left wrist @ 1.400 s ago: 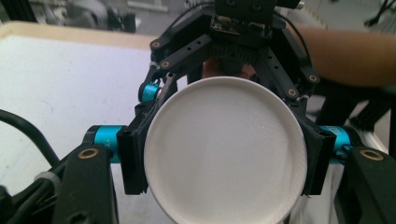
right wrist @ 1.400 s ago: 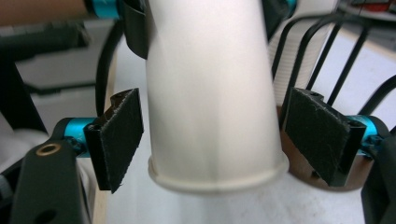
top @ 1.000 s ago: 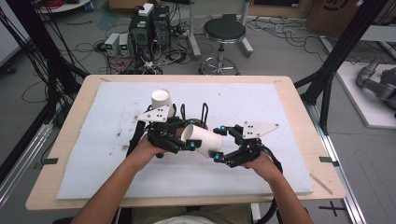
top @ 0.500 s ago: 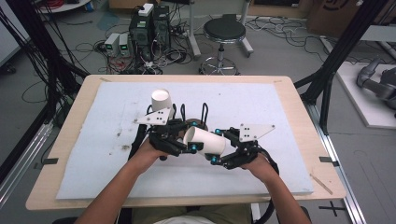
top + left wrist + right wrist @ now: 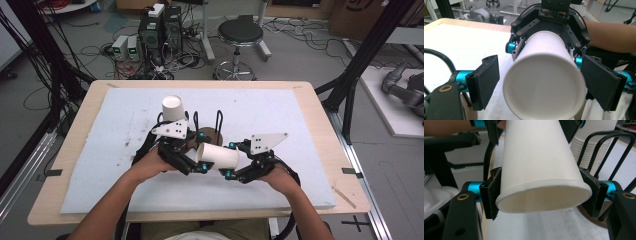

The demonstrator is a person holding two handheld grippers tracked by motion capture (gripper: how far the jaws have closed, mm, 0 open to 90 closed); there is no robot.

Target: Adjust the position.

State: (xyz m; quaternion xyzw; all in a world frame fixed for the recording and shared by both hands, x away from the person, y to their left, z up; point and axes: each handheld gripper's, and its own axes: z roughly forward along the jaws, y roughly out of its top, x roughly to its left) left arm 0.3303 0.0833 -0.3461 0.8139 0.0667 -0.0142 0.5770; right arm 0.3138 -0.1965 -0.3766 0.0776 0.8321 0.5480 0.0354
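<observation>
White paper cup (image 5: 218, 156), plain and unprinted, gripped by right claw (image 5: 235, 161), left claw (image 5: 192, 159) just opened wide.

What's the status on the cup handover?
Left hand-held gripper jaws just opened, clear of the white paper cup. Right hand-held gripper clamped on cup's rim end, cup lying level. Upturned white paper cup and black wire rack behind, nothing blocking.

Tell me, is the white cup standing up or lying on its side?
On its side. The white cup lies level above the table, squeezed in the right claw.
</observation>
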